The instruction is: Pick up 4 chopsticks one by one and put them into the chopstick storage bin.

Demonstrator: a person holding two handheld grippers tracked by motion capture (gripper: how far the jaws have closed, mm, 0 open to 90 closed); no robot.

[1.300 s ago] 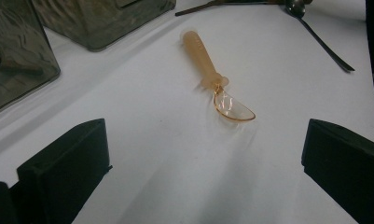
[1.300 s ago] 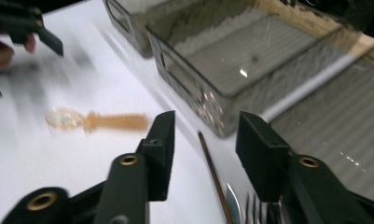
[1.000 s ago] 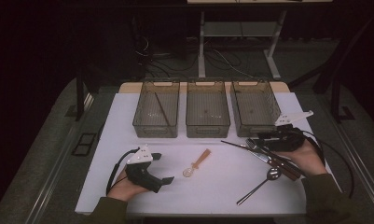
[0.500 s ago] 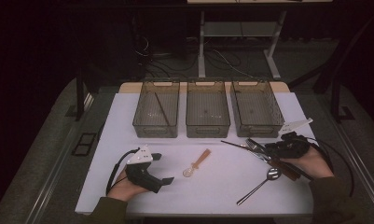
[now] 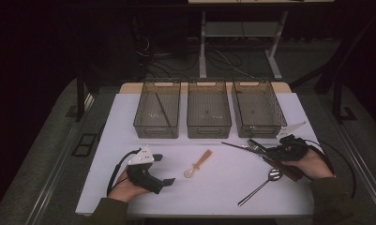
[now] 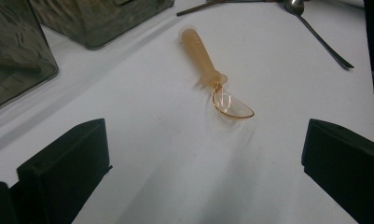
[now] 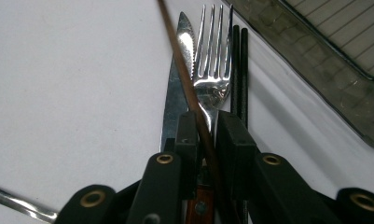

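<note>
Setting: dark room, white table (image 5: pixel 129 140) with three clear bins (image 5: pixel 209 115) along its far side.
Change: right gripper (image 5: pixel 265 151) has come down onto the cutlery pile; its jaws have just been closing.
Right jaws: nearly together, pinching a thin brown chopstick (image 7: pixel 182 74) above the knife (image 7: pixel 175 107) and fork (image 7: pixel 212 70).
Meaning: likely a pick-up for sorting into a bin.
Left gripper (image 5: pixel 163 169): resting, jaws spread, nothing between; orange plastic spoon (image 6: pixel 212 79) lies ahead.
Writing: none legible.
</note>
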